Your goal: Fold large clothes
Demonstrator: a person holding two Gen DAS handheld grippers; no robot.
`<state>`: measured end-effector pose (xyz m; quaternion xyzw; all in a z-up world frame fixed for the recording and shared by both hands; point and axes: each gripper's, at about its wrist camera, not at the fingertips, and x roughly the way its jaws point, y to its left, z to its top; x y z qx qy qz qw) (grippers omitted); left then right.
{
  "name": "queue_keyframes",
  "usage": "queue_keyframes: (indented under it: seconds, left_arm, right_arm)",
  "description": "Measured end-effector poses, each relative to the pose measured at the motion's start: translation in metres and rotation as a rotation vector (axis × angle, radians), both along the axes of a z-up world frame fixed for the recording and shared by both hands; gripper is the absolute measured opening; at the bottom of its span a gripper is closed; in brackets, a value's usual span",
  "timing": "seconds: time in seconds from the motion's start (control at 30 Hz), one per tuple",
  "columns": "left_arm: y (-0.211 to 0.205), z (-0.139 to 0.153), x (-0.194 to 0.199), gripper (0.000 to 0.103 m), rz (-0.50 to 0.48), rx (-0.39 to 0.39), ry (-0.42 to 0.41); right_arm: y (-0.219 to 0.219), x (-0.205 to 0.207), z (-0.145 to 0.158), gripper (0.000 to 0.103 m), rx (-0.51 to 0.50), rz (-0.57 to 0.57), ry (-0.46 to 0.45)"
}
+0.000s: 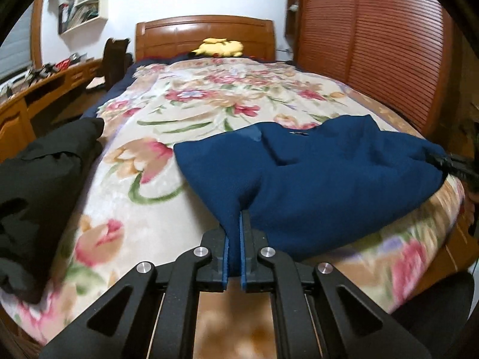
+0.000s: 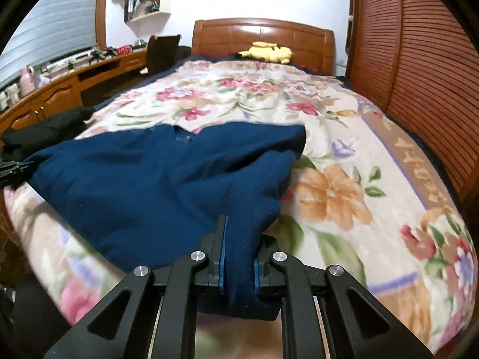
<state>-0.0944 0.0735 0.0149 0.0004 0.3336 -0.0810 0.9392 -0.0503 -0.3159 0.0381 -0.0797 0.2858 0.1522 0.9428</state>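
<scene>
A dark blue fleece garment (image 1: 329,173) lies spread across the near end of a bed with a floral blanket (image 1: 179,119). My left gripper (image 1: 236,224) is shut on the garment's near left edge, cloth pinched between the blue pads. My right gripper (image 2: 239,239) is shut on a thick fold of the same garment (image 2: 149,179) at its near right edge. The right gripper shows as a dark shape at the garment's right corner in the left wrist view (image 1: 458,167). The left gripper shows at the left edge of the right wrist view (image 2: 12,170).
A black garment (image 1: 39,185) is piled on the bed's left side, also in the right wrist view (image 2: 45,131). A yellow plush toy (image 1: 220,47) lies by the wooden headboard (image 1: 203,30). A wooden desk (image 2: 74,83) runs along the left; a slatted wardrobe (image 1: 374,45) stands right.
</scene>
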Motion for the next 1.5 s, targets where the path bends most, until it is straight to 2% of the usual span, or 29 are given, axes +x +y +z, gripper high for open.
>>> queue_keyframes:
  seconds: [0.13, 0.27, 0.37, 0.47, 0.53, 0.6, 0.67, 0.73, 0.8, 0.87, 0.93, 0.97, 1.03, 1.13, 1.23, 1.5]
  left_arm:
    - [-0.010, 0.000, -0.015, 0.006, -0.019, 0.048, -0.004]
    - [-0.009, -0.011, -0.014, 0.006, -0.012, 0.055, 0.024]
    - [-0.006, -0.022, -0.012, 0.006, -0.006, 0.050, 0.043]
    - [-0.007, -0.030, -0.014, 0.008, 0.001, 0.039, 0.045]
    - [-0.009, -0.034, -0.015, 0.008, 0.012, 0.034, 0.044]
    - [-0.011, -0.036, -0.016, 0.012, 0.034, 0.034, 0.043]
    - [-0.012, -0.036, -0.020, 0.021, 0.061, 0.043, 0.041]
    - [-0.011, -0.035, -0.025, 0.041, 0.085, 0.052, 0.041]
    - [-0.008, -0.034, -0.029, 0.047, 0.085, 0.035, 0.049]
    - [-0.007, -0.033, -0.032, 0.056, 0.093, 0.038, 0.052]
    - [-0.006, -0.032, -0.036, 0.078, 0.107, 0.024, 0.038]
    - [-0.005, -0.032, -0.036, 0.081, 0.111, 0.006, 0.037]
    - [-0.005, -0.033, -0.035, 0.081, 0.113, -0.018, 0.045]
    - [-0.007, -0.034, -0.031, 0.081, 0.126, -0.027, 0.043]
    - [-0.004, -0.034, -0.026, 0.081, 0.142, -0.074, 0.048]
    - [0.008, -0.031, -0.005, 0.081, 0.198, -0.185, 0.075]
  right_arm:
    - [-0.017, -0.025, -0.015, 0.012, 0.008, 0.006, 0.020]
    - [-0.016, -0.031, -0.032, 0.014, -0.010, -0.008, 0.044]
    - [-0.015, -0.030, -0.029, 0.018, 0.000, -0.017, 0.036]
    - [-0.015, -0.032, -0.018, 0.034, -0.010, -0.048, 0.008]
    - [-0.013, -0.036, -0.013, 0.055, -0.031, -0.072, -0.020]
    - [-0.010, -0.045, -0.009, 0.063, -0.042, -0.093, -0.070]
    - [-0.006, -0.051, -0.003, 0.063, -0.001, -0.060, -0.090]
    - [0.003, -0.053, 0.000, 0.063, 0.031, -0.012, -0.087]
    - [0.018, -0.055, -0.001, 0.063, 0.009, 0.005, -0.098]
    - [0.027, -0.053, -0.005, 0.063, 0.060, 0.031, -0.098]
    - [0.039, -0.050, -0.017, 0.063, 0.113, 0.079, -0.091]
    - [0.044, -0.050, -0.024, 0.063, 0.133, 0.094, -0.089]
    - [0.055, -0.048, -0.045, 0.063, 0.149, 0.122, -0.066]
    - [0.073, -0.036, -0.072, 0.063, 0.085, 0.115, 0.008]
    - [0.085, -0.035, -0.088, 0.063, 0.029, 0.120, 0.014]
    - [0.087, -0.039, -0.095, 0.063, 0.024, 0.133, -0.010]
